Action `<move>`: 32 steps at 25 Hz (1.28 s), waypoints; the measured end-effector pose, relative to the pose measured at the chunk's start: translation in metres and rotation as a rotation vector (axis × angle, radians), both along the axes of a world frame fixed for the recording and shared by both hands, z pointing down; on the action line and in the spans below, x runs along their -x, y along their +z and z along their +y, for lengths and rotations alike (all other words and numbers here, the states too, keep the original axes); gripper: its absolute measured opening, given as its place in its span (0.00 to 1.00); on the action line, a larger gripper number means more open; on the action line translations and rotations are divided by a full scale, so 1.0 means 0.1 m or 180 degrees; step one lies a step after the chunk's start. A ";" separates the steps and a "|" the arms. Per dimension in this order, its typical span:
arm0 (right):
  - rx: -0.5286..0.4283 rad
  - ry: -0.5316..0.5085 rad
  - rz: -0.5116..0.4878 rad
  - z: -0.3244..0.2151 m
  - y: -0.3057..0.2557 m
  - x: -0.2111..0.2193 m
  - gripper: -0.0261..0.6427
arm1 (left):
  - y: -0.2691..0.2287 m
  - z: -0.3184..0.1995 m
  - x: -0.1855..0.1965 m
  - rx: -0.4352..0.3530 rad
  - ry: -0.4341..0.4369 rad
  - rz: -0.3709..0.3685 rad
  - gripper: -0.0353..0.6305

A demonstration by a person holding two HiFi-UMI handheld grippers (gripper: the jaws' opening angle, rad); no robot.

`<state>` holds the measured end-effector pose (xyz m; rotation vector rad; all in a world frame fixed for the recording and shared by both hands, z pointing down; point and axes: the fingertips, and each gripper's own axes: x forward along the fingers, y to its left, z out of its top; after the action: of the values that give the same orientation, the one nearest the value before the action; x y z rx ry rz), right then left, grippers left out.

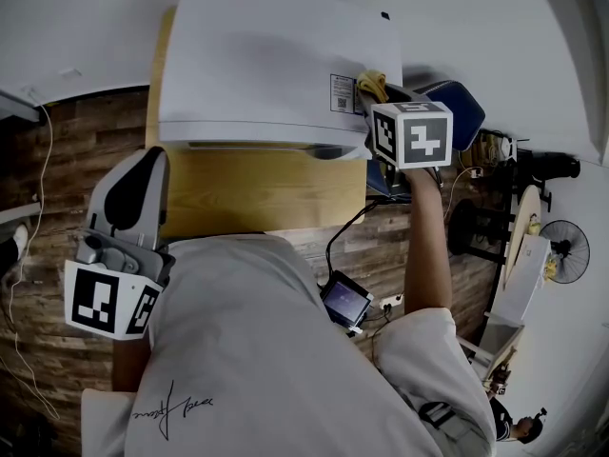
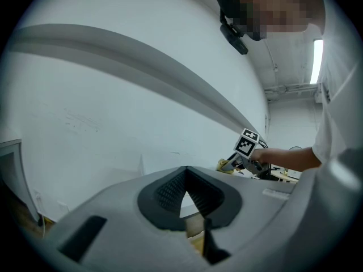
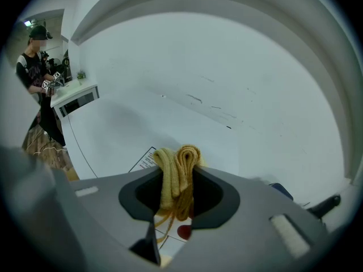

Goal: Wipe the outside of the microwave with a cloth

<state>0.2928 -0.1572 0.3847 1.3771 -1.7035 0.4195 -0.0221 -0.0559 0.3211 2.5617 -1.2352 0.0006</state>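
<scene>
The white microwave (image 1: 266, 65) stands on a wooden table (image 1: 247, 190), seen from above in the head view. My right gripper (image 1: 379, 98), under its marker cube, is at the microwave's right top edge by a printed label (image 1: 342, 93). It is shut on a folded yellow cloth (image 1: 371, 85), which bulges between the jaws (image 3: 177, 169) over the microwave's white top (image 3: 130, 123). My left gripper (image 1: 141, 165) hangs low at the table's left front corner, apart from the microwave. Its jaws (image 2: 186, 194) are shut with nothing between them. The left gripper view shows the right gripper's cube (image 2: 247, 143) far off.
A small device with a screen (image 1: 344, 300) and its cable hang at my waist. A blue seat (image 1: 464, 112) stands right of the microwave, a fan (image 1: 569, 250) farther right. Thin cables (image 1: 29, 284) lie on the wood floor at left. Another person (image 3: 37, 67) stands far off.
</scene>
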 end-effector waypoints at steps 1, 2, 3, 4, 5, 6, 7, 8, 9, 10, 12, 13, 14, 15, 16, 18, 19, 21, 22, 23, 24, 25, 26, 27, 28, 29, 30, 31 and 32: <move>0.0002 -0.0029 -0.0006 0.00 0.00 0.05 0.22 | 0.00 0.00 0.00 -0.0002 0.0006 -0.0004 0.05; 0.0006 -0.0056 -0.0008 -0.01 0.00 0.09 0.22 | 0.00 0.00 0.00 -0.0005 0.0010 -0.0007 0.05; 0.0010 -0.0077 -0.0022 -0.01 0.00 0.13 0.22 | -0.01 0.00 0.00 -0.0010 0.0010 -0.0009 0.05; 0.0011 -0.0092 -0.0045 -0.01 0.00 0.17 0.22 | -0.01 0.00 0.01 -0.0014 0.0007 -0.0009 0.05; 0.0008 -0.0105 -0.0073 -0.01 0.00 0.21 0.22 | -0.01 0.00 0.01 -0.0017 0.0000 -0.0007 0.05; 0.0000 -0.0121 -0.0101 -0.01 0.00 0.25 0.22 | -0.02 0.00 0.02 -0.0019 -0.0006 -0.0004 0.05; -0.0011 -0.0138 -0.0122 -0.02 -0.01 0.29 0.22 | -0.02 0.00 0.02 -0.0020 -0.0011 0.0001 0.05; -0.0023 -0.0158 -0.0131 -0.02 -0.01 0.33 0.22 | -0.03 0.00 0.02 -0.0021 -0.0012 0.0006 0.05; -0.0033 -0.0179 -0.0131 -0.02 -0.02 0.36 0.22 | -0.03 0.01 0.01 -0.0022 -0.0012 0.0010 0.05; -0.0039 -0.0199 -0.0134 -0.02 -0.02 0.40 0.22 | -0.04 0.01 0.01 -0.0024 -0.0012 0.0012 0.05; -0.0045 -0.0232 -0.0161 -0.02 -0.02 0.47 0.22 | -0.04 0.01 0.01 -0.0032 -0.0011 0.0009 0.05; -0.0047 -0.0249 -0.0175 -0.03 -0.02 0.50 0.22 | -0.05 0.00 0.01 -0.0038 -0.0014 0.0007 0.05; -0.0050 -0.0266 -0.0189 -0.04 -0.02 0.53 0.22 | -0.05 0.00 0.01 -0.0043 -0.0020 0.0005 0.05; -0.0051 -0.0282 -0.0202 -0.04 -0.02 0.57 0.22 | -0.05 0.00 0.01 -0.0043 -0.0031 0.0005 0.05; -0.0048 -0.0295 -0.0216 -0.03 -0.02 0.59 0.22 | -0.05 0.00 0.02 -0.0039 -0.0047 0.0009 0.05; -0.0041 -0.0318 -0.0246 -0.01 -0.02 0.65 0.22 | -0.05 0.00 0.03 -0.0028 -0.0078 0.0019 0.05; -0.0040 -0.0330 -0.0258 -0.01 -0.03 0.69 0.22 | -0.06 0.00 0.04 -0.0026 -0.0086 0.0022 0.05; -0.0041 -0.0363 -0.0271 -0.03 -0.03 0.76 0.22 | -0.06 -0.01 0.06 -0.0030 -0.0094 0.0022 0.05; -0.0041 -0.0381 -0.0278 -0.03 -0.03 0.79 0.22 | -0.06 -0.02 0.07 -0.0033 -0.0099 0.0023 0.05; -0.0040 -0.0398 -0.0287 -0.04 -0.03 0.83 0.22 | -0.07 -0.02 0.07 -0.0035 -0.0103 0.0026 0.05; -0.0038 -0.0414 -0.0298 -0.04 -0.03 0.86 0.22 | -0.07 -0.02 0.08 -0.0037 -0.0108 0.0031 0.05; -0.0036 -0.0430 -0.0308 -0.04 -0.04 0.90 0.22 | -0.07 -0.02 0.08 -0.0037 -0.0112 0.0036 0.05; -0.0035 -0.0447 -0.0317 -0.05 -0.04 0.93 0.22 | -0.07 -0.01 0.09 -0.0037 -0.0116 0.0040 0.05; -0.0033 -0.0463 -0.0324 -0.05 -0.04 0.97 0.22 | -0.07 -0.01 0.09 -0.0037 -0.0119 0.0042 0.05; -0.0032 -0.0480 -0.0332 -0.05 -0.04 1.01 0.22 | -0.07 -0.01 0.10 -0.0038 -0.0124 0.0044 0.05; -0.0030 -0.0497 -0.0341 -0.05 -0.04 1.04 0.22 | -0.07 -0.01 0.11 -0.0042 -0.0133 0.0045 0.05; -0.0026 -0.0514 -0.0353 -0.05 -0.03 1.08 0.22 | -0.08 -0.01 0.12 -0.0048 -0.0148 0.0046 0.05; -0.0024 -0.0532 -0.0367 -0.06 -0.03 1.12 0.22 | -0.08 -0.01 0.14 -0.0054 -0.0167 0.0048 0.05; -0.0023 -0.0549 -0.0382 -0.06 -0.03 1.16 0.22 | -0.09 -0.02 0.15 -0.0057 -0.0185 0.0051 0.05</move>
<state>0.1771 -0.1634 0.3813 1.2188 -1.9062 0.4052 -0.0375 -0.0576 0.3122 2.5349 -1.3090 -0.0436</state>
